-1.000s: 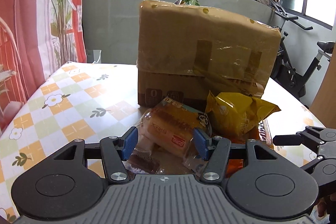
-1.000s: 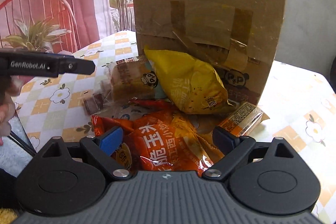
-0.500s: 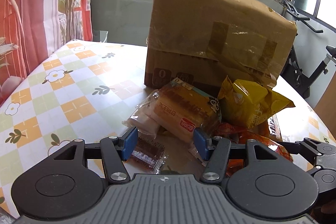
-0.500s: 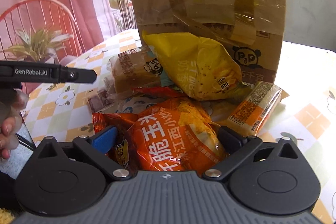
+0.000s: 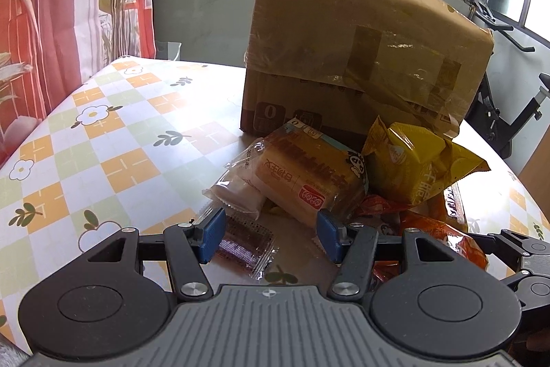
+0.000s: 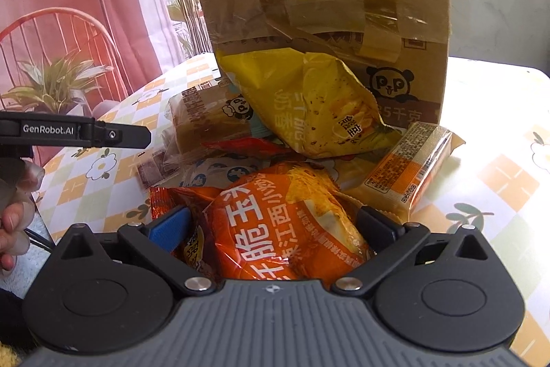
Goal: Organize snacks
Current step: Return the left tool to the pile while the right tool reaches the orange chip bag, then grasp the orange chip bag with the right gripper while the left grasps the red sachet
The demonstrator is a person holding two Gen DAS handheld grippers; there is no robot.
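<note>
The left gripper point(image 5: 271, 231) stands about half open, its blue pads point(image 5: 212, 234) apart and clamping nothing; a small dark sachet point(image 5: 245, 246) lies on the table between them, just beside the left pad, and whether it touches that pad cannot be told. The right gripper point(image 6: 273, 226) is spread to its widest, and the orange bag point(image 6: 275, 222) sits between the fingers; the pads look close to its sides but no squeeze shows, so a grip is not confirmed. The snacks lie heaped on the checked tablecloth point(image 5: 103, 133) against the front of a taped box point(image 5: 361, 57). The bread loaf point(image 5: 309, 177) lies flat, its long axis running diagonally from the box toward the left gripper's right pad. The yellow bag point(image 6: 316, 105) leans against the box, its long axis sloping down to the right in the right wrist view. The orange bag's long axis runs away from the right gripper toward the box. Only the right wrist view shows the wrapped bar point(image 6: 409, 167) lying to the right of the heap, the panda print on the box and a person's hand point(image 6: 13, 212) behind the left gripper. Only the left wrist view shows a pale wrapped cake point(image 5: 237, 191) beside the loaf and an exercise bike point(image 5: 508, 112) behind the table.
</note>
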